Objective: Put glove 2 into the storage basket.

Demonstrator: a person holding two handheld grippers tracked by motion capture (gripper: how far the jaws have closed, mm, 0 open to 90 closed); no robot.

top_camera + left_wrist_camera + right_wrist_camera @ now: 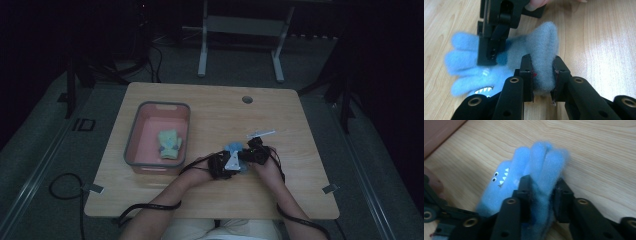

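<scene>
The blue glove (499, 62) was found on the table (280, 120), near the front edge and a little right of the middle, between the two grippers. It was judged to be light, soft and fuzzy, so it would bend and fold under any pressure and could not be broken; slipping was thought unlikely, because the fleece is caught easily by the pads. The cuff was considered a good place to be gripped, since the cloth is thickest there, and the finger part a second one. In the left gripper view the grey cuff was seen squeezed between the jaws of the left gripper (543, 75), which were clenched on it. In the right gripper view the bunched blue fingers of the glove were pressed between the jaws of the right gripper (541, 195), so this one was also grasping the glove. The long axis of the glove was therefore stretched from one gripper to the other, roughly across the table in the high view, with the cuff toward the person's left and the fingers toward the right. Small eyes and white teeth were printed on one side. Farther to the left a bin (131, 145) was standing, and a green glove (169, 144) was lying in it.
</scene>
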